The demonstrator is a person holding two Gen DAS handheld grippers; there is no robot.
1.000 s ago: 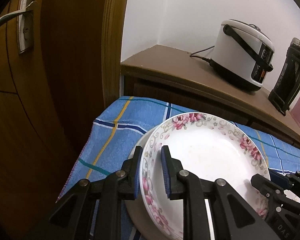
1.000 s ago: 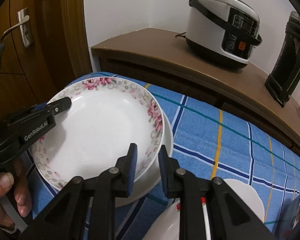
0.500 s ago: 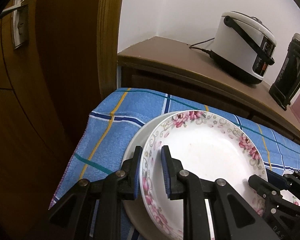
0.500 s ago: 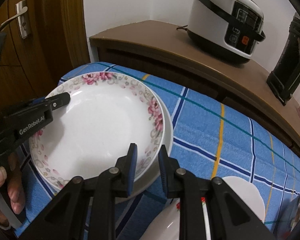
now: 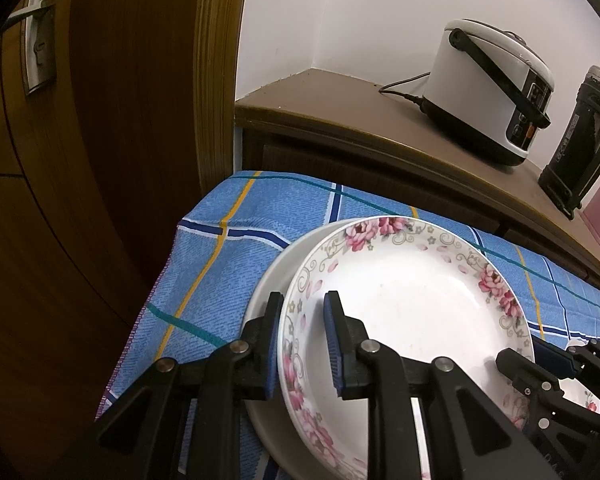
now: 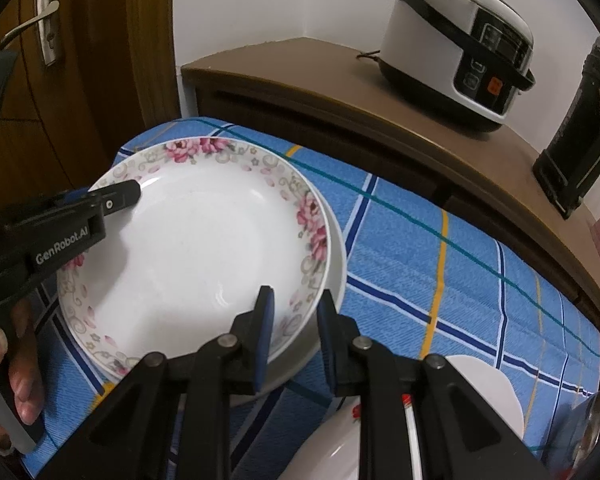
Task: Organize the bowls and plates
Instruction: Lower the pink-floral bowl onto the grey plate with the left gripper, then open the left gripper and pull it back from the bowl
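A white plate with pink flowers on its rim (image 5: 412, 300) (image 6: 204, 248) sits nested in a larger plain white plate (image 5: 272, 276) (image 6: 338, 264) on the blue checked cloth (image 5: 228, 256). My left gripper (image 5: 303, 300) (image 6: 128, 194) is shut on the floral plate's left rim, one finger inside and one outside. On the opposite rim my right gripper (image 6: 296, 296) (image 5: 534, 362) is shut on the same plate, and its outer finger reaches past the plain plate's edge. Whether the floral plate rests its full weight on the plain one, I cannot tell.
A white bowl (image 6: 488, 384) and another white dish (image 6: 332, 452) lie near my right gripper. Behind the cloth, a brown cabinet (image 5: 340, 120) carries a rice cooker (image 5: 492, 92) and a dark jug (image 5: 580, 140). A wooden door (image 5: 80, 160) stands at left. A hand (image 6: 4, 360) holds the left gripper.
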